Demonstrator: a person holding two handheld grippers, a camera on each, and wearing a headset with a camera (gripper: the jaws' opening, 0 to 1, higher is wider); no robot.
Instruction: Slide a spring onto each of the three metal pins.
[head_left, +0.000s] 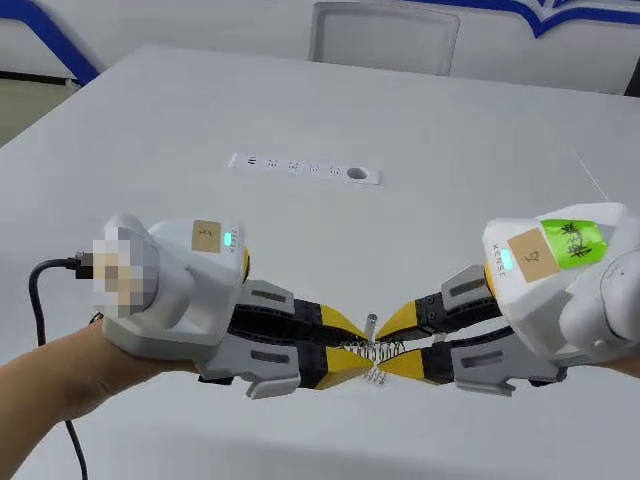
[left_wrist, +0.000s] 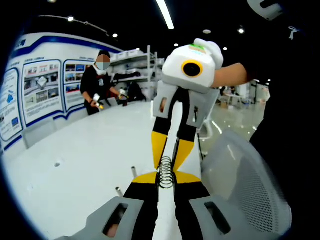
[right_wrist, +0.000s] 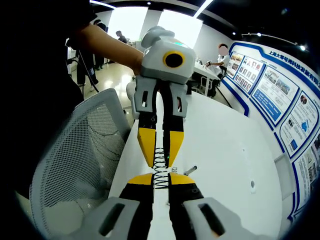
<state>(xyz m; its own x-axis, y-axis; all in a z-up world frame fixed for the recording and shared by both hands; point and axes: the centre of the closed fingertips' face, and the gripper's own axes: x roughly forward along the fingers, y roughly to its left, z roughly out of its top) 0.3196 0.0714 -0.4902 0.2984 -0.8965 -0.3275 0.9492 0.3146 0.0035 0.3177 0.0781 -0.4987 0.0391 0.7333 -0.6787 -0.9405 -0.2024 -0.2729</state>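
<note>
Lower centre, my left gripper (head_left: 354, 354) and right gripper (head_left: 393, 352) each pinch an end of the spring (head_left: 373, 350); it looks light and bendy, so I'd squeeze gently.

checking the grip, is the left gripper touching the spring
Touching. The left gripper view shows the left gripper with its yellow jaw tips closed on the spring.

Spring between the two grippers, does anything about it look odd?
Yes. The spring is clamped at both ends, by the left gripper and the right gripper, and held sideways above the table, not on the upright pin behind it. A second spring lies loose underneath.
</note>
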